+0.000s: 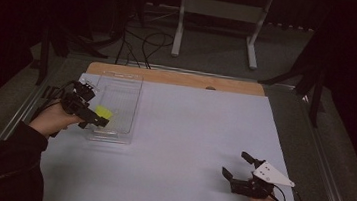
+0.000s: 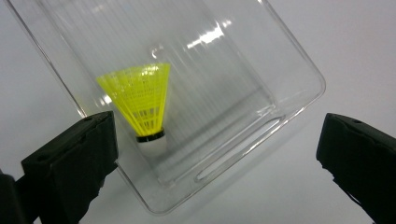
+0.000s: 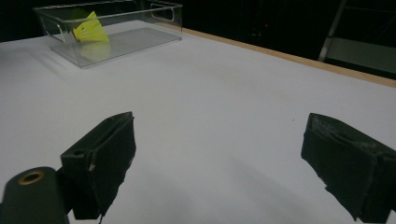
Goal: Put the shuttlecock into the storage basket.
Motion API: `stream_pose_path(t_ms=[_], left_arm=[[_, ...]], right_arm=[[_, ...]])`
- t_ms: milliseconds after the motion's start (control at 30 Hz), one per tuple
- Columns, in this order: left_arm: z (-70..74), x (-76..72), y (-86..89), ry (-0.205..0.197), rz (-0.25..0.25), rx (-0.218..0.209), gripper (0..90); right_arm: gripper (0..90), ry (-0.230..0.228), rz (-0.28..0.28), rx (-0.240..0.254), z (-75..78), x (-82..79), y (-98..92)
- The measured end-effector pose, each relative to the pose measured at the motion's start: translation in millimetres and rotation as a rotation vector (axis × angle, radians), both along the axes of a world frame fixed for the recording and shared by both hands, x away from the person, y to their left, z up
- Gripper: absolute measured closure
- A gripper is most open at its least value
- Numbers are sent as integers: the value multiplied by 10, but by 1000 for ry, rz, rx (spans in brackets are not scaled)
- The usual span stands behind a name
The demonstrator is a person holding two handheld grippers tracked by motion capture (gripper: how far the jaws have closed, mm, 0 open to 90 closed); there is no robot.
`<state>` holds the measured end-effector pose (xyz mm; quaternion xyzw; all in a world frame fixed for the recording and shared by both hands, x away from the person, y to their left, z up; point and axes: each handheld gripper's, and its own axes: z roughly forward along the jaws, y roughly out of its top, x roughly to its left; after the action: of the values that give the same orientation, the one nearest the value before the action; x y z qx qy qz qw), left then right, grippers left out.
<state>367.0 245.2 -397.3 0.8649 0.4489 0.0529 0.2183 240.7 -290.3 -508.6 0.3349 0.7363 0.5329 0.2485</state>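
A yellow shuttlecock [image 1: 104, 112] with a white cork lies in the near end of a clear plastic bin [image 1: 133, 101] at the table's left. My left gripper [image 1: 94, 104] hovers just over that end of the bin, open, with nothing between its fingers. In the left gripper view the shuttlecock [image 2: 142, 100] rests on the floor of the bin [image 2: 289, 70], cork toward me, below the wide-open left gripper [image 2: 217, 154]. My right gripper [image 1: 236, 164] stands open and empty low over the table's near right. The right gripper view looks past the open right gripper [image 3: 219, 158] to the shuttlecock [image 3: 91, 30] in the far bin [image 3: 154, 9].
The white table top [image 1: 188, 131] spreads between the two hands, with a wooden strip [image 1: 179, 78] along its far edge. Beyond it, cables [image 1: 142, 41] lie on the floor and a white metal stand [image 1: 221, 9] rises. Dark stand legs [image 1: 313, 89] flank the table.
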Motion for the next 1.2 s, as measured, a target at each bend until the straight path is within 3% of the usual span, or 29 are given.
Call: stream_pose_path(t_ms=[267,567,867,1200], left_arm=[[-10,-145,-21,-97,-38,-23,0],[56,-345,-108,-196,-98,-89,0],[63,-491,-280,-238,-185,-127,0],[-113,-605,-365,-265,-230,-175,0]], right_arm=[[99,1,2,0,-1,1,1],[99,2,4,-1,-2,2,4],[99,-1,3,-2,2,1,7],[99,0,5,0,1,0,7]])
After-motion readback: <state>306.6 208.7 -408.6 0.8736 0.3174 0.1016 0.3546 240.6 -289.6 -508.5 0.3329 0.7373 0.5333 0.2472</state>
